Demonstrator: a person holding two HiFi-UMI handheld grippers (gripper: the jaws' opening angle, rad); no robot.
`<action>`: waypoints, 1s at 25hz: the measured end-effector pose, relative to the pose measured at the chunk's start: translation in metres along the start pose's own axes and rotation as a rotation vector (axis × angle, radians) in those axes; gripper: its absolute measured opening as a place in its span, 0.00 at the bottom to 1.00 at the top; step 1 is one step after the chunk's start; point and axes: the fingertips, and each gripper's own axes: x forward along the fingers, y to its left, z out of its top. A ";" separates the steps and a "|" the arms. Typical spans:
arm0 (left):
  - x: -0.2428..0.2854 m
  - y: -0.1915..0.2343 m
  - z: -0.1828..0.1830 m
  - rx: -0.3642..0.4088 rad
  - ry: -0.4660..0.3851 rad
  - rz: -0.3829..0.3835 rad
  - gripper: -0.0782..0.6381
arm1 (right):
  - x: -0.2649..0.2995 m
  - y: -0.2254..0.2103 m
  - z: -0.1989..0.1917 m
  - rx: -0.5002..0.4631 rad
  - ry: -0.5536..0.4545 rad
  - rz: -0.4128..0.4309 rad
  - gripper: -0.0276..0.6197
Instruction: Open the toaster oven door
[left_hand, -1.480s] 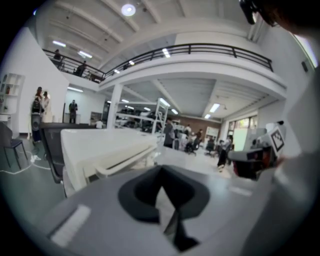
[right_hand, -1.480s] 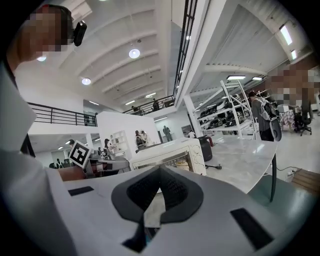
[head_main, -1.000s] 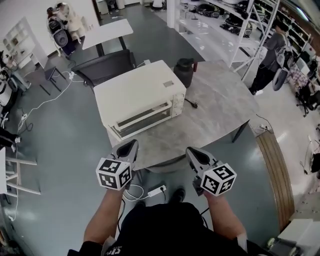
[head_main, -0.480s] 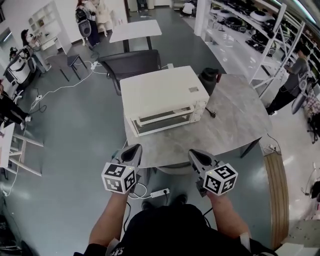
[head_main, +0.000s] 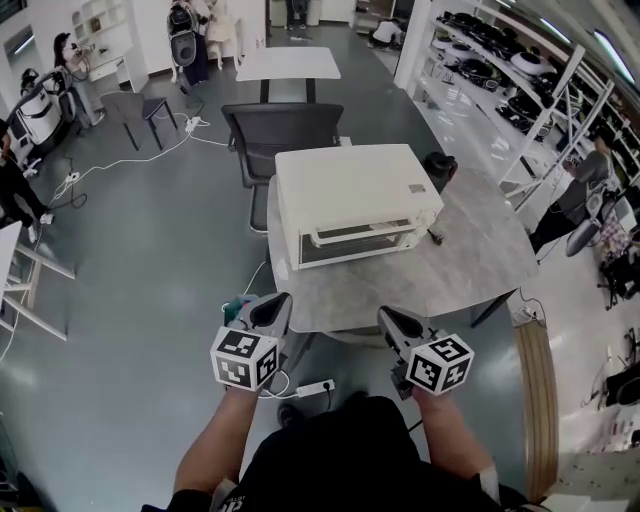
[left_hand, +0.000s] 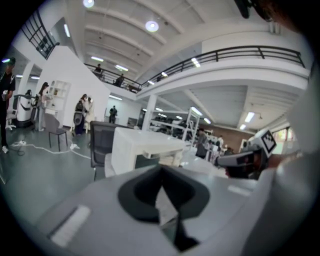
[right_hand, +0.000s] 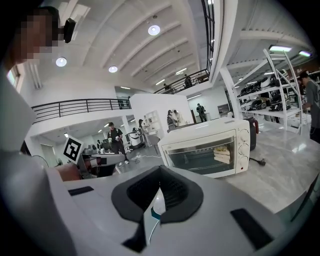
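Note:
A cream toaster oven (head_main: 355, 200) stands on a grey round table (head_main: 480, 255), its glass door shut and the handle bar along the door's top. In the right gripper view the oven (right_hand: 205, 147) faces me with bread slices (right_hand: 222, 155) behind the glass. The left gripper view catches the oven (left_hand: 142, 150) from its corner. My left gripper (head_main: 272, 308) and right gripper (head_main: 393, 322) hover side by side short of the table's near edge, well apart from the oven. Both are shut with nothing in them, and their jaw tips meet in each gripper view (left_hand: 161, 172) (right_hand: 159, 172).
A black kettle (head_main: 438, 168) stands behind the oven's right side, its plug cord on the table. A black chair (head_main: 285, 135) is behind the table, a white table (head_main: 290, 62) farther back. A power strip (head_main: 310, 385) lies on the floor. Shelving (head_main: 520, 90) and people line the room's sides.
The head view has swung, so the oven now sits higher and more to the right and faces me more squarely. Both grippers kept side by side and stayed shut.

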 end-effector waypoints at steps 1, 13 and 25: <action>-0.001 0.001 0.000 0.003 -0.002 -0.003 0.12 | 0.001 0.000 0.000 0.002 0.002 -0.007 0.04; 0.051 0.014 0.025 -0.073 -0.049 0.104 0.12 | 0.037 -0.062 0.041 -0.050 0.027 0.062 0.04; 0.127 0.015 0.051 -0.102 -0.051 0.273 0.12 | 0.058 -0.187 0.085 -0.071 0.013 0.053 0.14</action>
